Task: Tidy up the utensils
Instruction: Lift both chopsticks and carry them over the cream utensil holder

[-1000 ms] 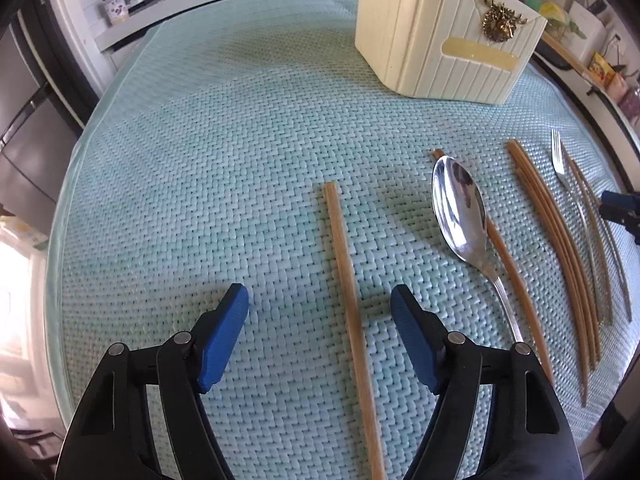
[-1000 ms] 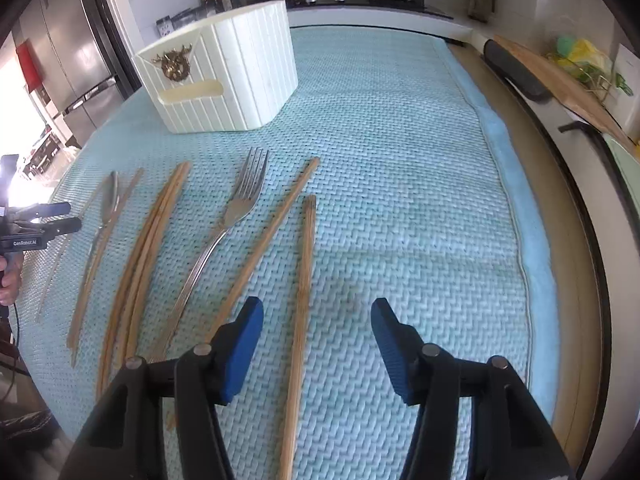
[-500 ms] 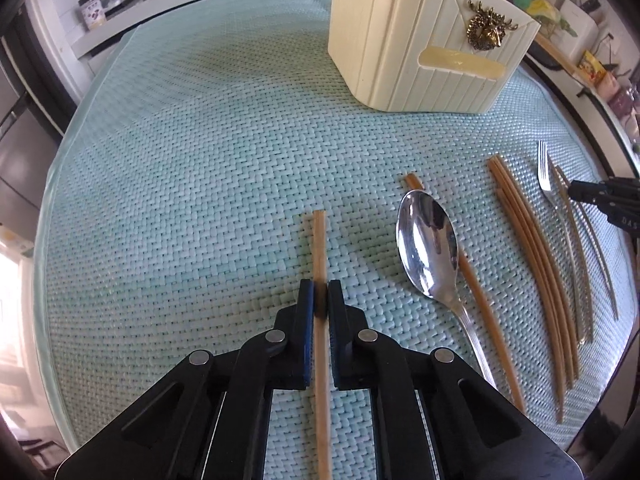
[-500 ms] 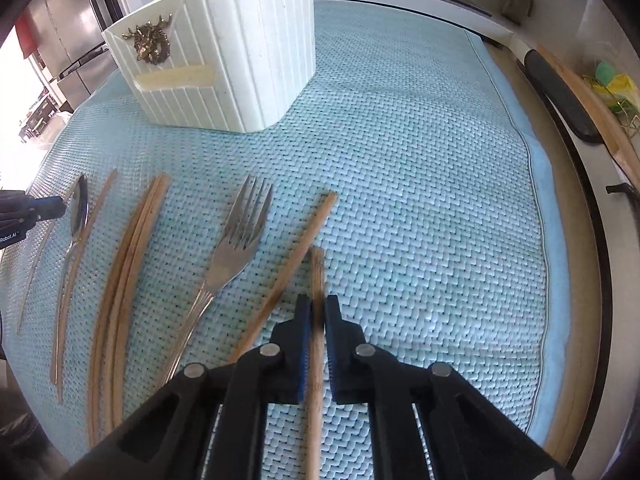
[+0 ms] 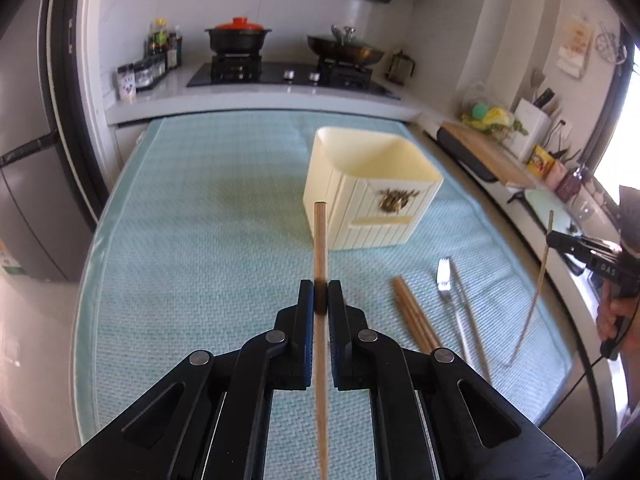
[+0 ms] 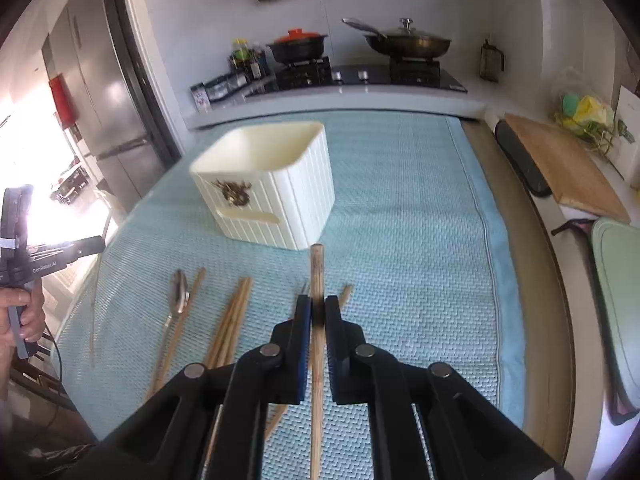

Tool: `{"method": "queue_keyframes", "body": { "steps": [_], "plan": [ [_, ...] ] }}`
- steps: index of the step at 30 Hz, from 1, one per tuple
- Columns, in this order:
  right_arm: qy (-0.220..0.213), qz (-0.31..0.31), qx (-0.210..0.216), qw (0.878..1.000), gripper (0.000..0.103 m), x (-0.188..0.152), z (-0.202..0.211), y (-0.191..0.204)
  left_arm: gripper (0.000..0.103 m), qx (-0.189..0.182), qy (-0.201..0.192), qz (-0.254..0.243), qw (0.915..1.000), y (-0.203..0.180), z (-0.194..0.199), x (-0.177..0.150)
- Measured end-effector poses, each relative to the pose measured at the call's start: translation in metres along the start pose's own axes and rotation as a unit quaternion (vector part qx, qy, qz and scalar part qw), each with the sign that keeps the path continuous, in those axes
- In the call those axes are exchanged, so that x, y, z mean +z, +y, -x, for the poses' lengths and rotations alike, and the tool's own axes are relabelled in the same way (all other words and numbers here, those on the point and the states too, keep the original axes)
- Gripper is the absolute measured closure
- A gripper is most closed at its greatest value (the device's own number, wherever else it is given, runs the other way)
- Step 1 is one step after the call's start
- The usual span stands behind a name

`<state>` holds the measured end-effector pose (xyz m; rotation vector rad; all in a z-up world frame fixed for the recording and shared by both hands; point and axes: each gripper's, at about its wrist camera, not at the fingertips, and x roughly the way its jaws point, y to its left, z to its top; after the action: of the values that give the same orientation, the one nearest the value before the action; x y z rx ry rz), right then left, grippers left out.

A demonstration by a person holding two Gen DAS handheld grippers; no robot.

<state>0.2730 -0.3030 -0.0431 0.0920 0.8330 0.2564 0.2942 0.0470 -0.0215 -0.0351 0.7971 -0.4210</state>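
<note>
Two chopsticks are up off the mat right now, one per gripper. Left gripper [image 5: 320, 294] is pinched tight on a wooden chopstick [image 5: 320, 240] that runs straight out between its blue pads, tip lined up in front of the cream holder [image 5: 372, 188]. Right gripper [image 6: 318, 308] is clamped the same way on its own chopstick [image 6: 317, 272], tip just short of that holder's front wall in its camera. From the left camera you can also see the right gripper off at the right edge with its stick hanging tilted, lower end close to the mat; whether it touches I can't tell.

Rest of the stuff is lying on the teal woven mat [image 5: 200, 240] near its front edge: a bundle of chopsticks [image 6: 232, 320], a spoon [image 6: 179, 292] with a single chopstick beside it, and a fork [image 5: 444, 280]. Holder stands upright around the middle of the mat, open top, little gold ornament on the front.

Behind the mat there's a white counter with a stove [image 5: 292, 74], a black pot with a red lid [image 5: 239, 36], a lidded pan [image 6: 408, 42], and some jars. Fridge on the left, cutting board [image 6: 560, 160] past the right edge.
</note>
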Motion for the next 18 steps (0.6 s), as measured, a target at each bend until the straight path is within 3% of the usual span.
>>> {"method": "queue_keyframes", "body": {
  "steps": [10,18],
  "plan": [
    [-0.132,0.043,-0.005,0.99,0.096,0.04,0.067,0.039,0.098,-0.042,-0.102,0.005,0.9939,-0.015,0.051,0.063],
    [-0.163,0.049,-0.006,0.985,0.096,0.107,0.062,0.059,0.098,-0.042,-0.161,0.013,0.9859,-0.03,0.046,0.142]
  ]
}}
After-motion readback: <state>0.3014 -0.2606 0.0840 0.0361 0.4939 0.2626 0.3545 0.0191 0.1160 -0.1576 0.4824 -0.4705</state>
